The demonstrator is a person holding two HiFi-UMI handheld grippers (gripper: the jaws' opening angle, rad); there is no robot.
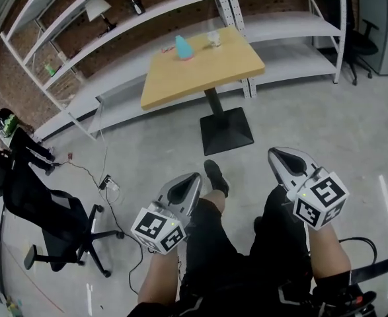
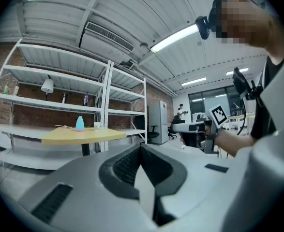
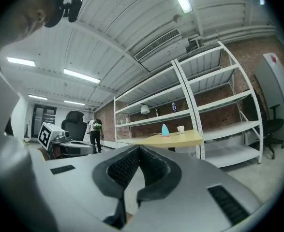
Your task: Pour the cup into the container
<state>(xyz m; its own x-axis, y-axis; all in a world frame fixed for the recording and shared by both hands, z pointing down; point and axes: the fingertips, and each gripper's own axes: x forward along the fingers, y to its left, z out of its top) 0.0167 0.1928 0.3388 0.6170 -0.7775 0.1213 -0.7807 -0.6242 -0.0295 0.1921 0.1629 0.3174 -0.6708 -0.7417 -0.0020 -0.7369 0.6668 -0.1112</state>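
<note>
Left gripper (image 1: 192,179): jaws together, nothing between them; same seen down its own view. Right gripper (image 1: 276,156): jaws together too, empty. I hold both low over the floor, either side of my legs, pointing roughly level toward the far side of the room.

Cup (image 1: 213,39): small, pale, upright as far as I can make out; stands on the far right part of the yellow table (image 1: 233,65), near its far edge. Blue container (image 1: 184,47): also upright, just left of the cup, apart from it. I take this as the vessel to pour into; it is too small here to confirm an open mouth.

Key relation: both task things lie far ahead, well apart from either gripper, with bare floor and the table's black pedestal base (image 1: 226,131) between; nothing is within reach yet.
- left gripper view: cup (image 2: 97,125) sits left of the jaw line
- right gripper view: cup (image 3: 180,129) sits right of the jaw line
- so the two grippers converge toward the table

Neither gripper is clearly nearer. The cup is on the right of the pair, so my judgement is right gripper for the cup, left free to steady the container; the jaws must open before any grasp.

Step in hand: approach; pour not begun.
</note>
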